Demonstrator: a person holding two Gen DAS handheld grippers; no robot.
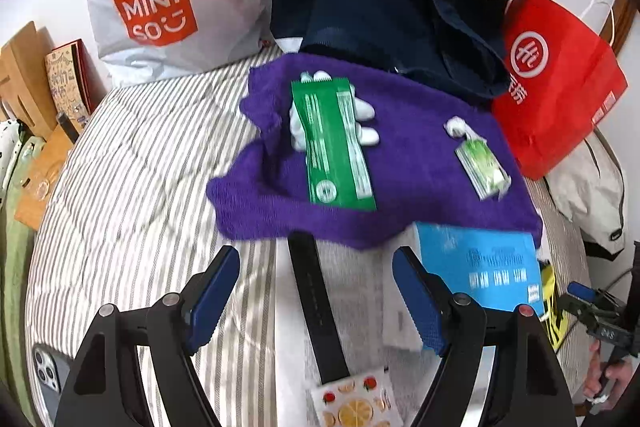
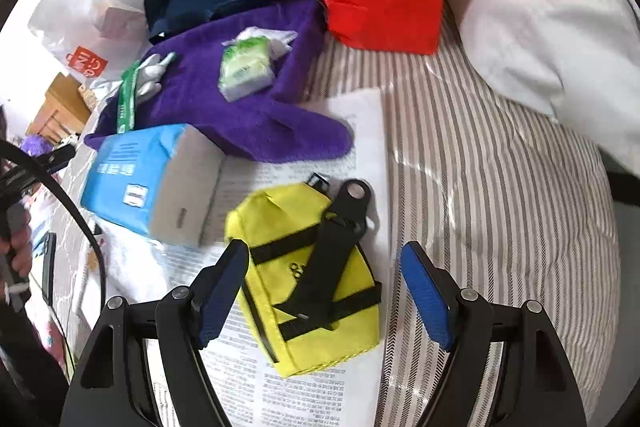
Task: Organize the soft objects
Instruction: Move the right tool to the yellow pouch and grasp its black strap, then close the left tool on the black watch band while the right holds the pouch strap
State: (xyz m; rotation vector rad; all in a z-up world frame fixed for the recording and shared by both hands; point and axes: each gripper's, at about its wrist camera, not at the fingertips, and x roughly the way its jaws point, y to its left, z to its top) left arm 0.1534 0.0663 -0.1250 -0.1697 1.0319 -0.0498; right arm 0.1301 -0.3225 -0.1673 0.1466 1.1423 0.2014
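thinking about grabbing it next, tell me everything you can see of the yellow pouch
The yellow pouch is a small soft bag of what looks like woven fabric, boxy and slightly rumpled, lying flat and angled on a printed paper sheet on the striped bedding. Black webbing bands cross it, and a black strap with a round-holed end lies diagonally over it. A dark zip edge runs down its left side. The right gripper hovers open above it, not touching. The blue tissue pack sits close by, apart.

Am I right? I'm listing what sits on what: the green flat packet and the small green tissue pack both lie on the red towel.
One thing is wrong: the towel is purple, not red; the red thing is the paper bag behind it. The green flat packet and small green tissue pack do lie on it, as the left wrist view shows.
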